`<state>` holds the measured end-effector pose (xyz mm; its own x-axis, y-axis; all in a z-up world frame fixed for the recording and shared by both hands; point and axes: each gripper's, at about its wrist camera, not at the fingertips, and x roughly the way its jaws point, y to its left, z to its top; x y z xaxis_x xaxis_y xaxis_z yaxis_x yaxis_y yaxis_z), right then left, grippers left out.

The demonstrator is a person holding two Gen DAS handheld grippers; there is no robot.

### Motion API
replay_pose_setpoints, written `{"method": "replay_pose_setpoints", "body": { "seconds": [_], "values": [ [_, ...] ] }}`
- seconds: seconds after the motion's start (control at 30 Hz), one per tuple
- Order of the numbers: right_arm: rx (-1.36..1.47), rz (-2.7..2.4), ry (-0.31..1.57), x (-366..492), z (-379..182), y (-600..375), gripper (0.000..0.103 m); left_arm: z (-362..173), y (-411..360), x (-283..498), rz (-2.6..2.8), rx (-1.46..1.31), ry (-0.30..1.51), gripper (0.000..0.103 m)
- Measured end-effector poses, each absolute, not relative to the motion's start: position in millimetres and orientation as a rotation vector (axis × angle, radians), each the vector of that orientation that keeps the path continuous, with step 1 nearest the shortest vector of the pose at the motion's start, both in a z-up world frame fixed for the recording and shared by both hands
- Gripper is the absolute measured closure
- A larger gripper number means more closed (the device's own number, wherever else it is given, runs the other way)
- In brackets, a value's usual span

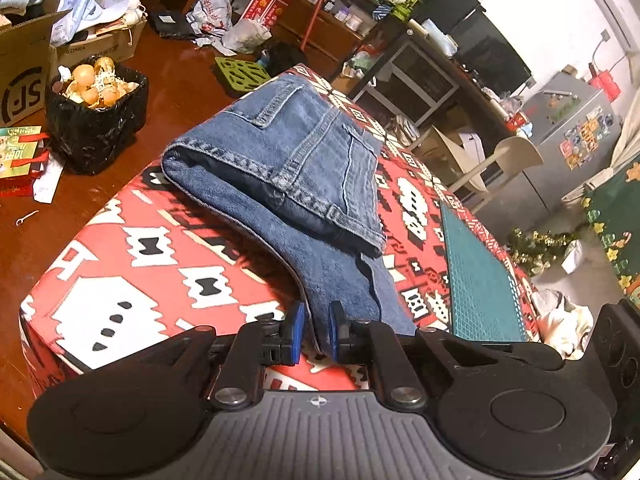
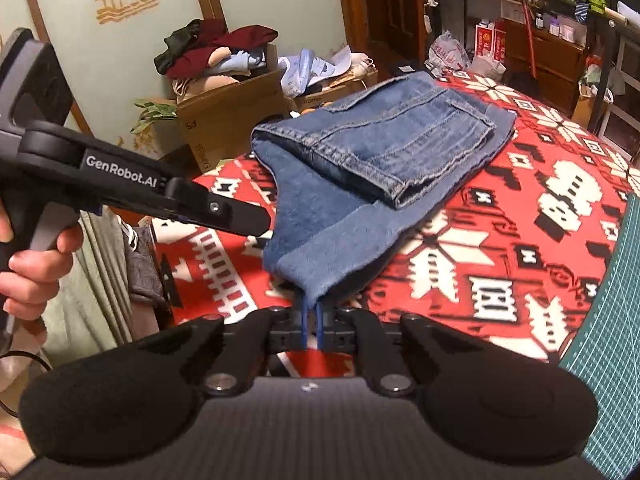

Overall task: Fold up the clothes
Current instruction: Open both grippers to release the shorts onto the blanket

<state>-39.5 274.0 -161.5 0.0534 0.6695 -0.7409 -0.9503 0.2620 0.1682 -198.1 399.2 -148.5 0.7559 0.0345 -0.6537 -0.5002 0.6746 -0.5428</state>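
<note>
- Jeans [image 1: 280, 168]: blue denim, folded over on themselves, lying on the patterned cloth; the waistband and pocket part sits on top, and a single lower layer runs out toward the near edge of the surface.
- Left gripper [image 1: 314, 334]: black body, blue pads; jaws drawn narrow and pinching the near edge of the jeans' lower layer, fabric seen between the pads.
- Right gripper [image 2: 311, 326]: same make; jaws nearly together, clamped on the near corner of the same lower layer, thin fabric caught between the blue pads.
- Hand [image 2: 32, 264]: the person's hand around the left gripper's handle, seen at the left edge of the right wrist view; that gripper's black arm reaches across to the edge of the denim.
- Cloth [image 1: 132, 264]: red, with white and black geometric pattern, covering the work surface under the jeans.
- Cutting mat [image 1: 476, 280]: green with a grid, lying on the cloth beside the jeans, apart from them.
- Basket [image 1: 96, 128]: black, on the brown floor beyond the surface, holding round orange items.
- Cardboard box [image 2: 224, 116]: open, heaped with dark red and pale clothes, standing by the wall.
</note>
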Motion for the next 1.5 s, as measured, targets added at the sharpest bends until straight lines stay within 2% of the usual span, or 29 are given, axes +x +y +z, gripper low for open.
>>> {"method": "replay_pose_setpoints", "body": {
  "seconds": [0.2, 0.4, 0.57, 0.77, 1.0, 1.13, 1.5],
  "values": [
    [-0.352, 1.251, 0.858, -27.2, -155.9, 252.2, 0.098, -126.0, 390.7, -196.2, 0.327, -0.67, 0.604, 0.092],
    [-0.25, 1.21, 0.766, -13.3, -134.3, 254.0, 0.095, -124.1, 384.5, -169.3, 0.285, -0.579, 0.63, 0.092],
    [-0.302, 1.238, 0.808, -23.5, -157.4, 284.4, 0.095, -147.9, 373.8, -161.8, 0.305, -0.538, 0.741, 0.095],
    [-0.304, 1.225, 0.852, -30.0, -176.1, 279.6, 0.092, -150.7, 365.9, -173.9, 0.326, -0.512, 0.741, 0.095],
    [-0.26, 1.215, 0.846, -33.0, -173.4, 265.7, 0.092, -143.6, 354.4, -179.5, 0.35, -0.478, 0.747, 0.095],
    [-0.246, 1.201, 0.828, -29.3, -163.9, 254.6, 0.092, -124.8, 358.0, -181.7, 0.334, -0.495, 0.684, 0.095],
    [-0.198, 1.154, 0.81, 56.7, -132.6, 267.8, 0.091, -94.7, 411.7, -122.9, 0.371, -0.464, 0.658, 0.095]
  ]
}}
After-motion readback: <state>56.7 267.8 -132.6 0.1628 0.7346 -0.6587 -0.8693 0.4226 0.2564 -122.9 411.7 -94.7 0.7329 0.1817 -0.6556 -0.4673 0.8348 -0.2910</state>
